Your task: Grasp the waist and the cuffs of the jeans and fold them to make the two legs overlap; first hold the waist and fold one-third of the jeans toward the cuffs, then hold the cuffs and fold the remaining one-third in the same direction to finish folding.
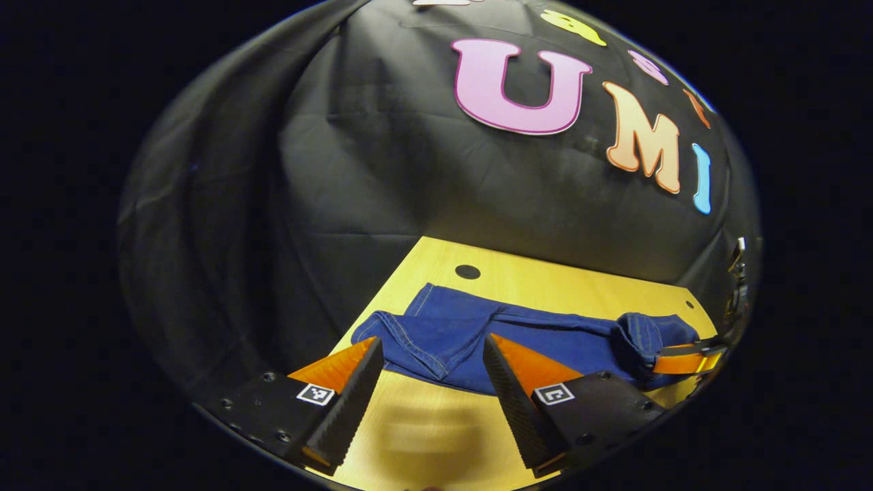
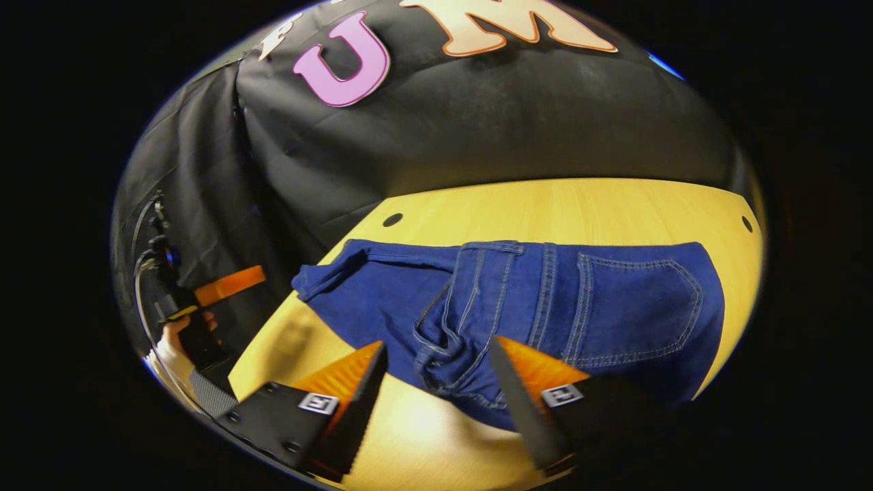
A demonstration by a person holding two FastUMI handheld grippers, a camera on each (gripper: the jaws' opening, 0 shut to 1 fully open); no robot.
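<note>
One pair of blue jeans [image 2: 532, 307] lies flat on the yellow wooden table [image 2: 545, 204], one back pocket [image 2: 638, 310] facing up at the waist end. Two grippers are out. The left gripper [image 1: 433, 348] hangs with fingers spread wide, empty, at the cuff end. The right gripper [image 2: 436, 351] gapes open too, its tips just over the bunched denim edge.

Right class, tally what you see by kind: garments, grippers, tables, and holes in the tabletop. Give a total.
Jeans: 1
Grippers: 2, left gripper and right gripper
Wooden table: 1
Holes in the tabletop: 2, and
Total: 6
</note>
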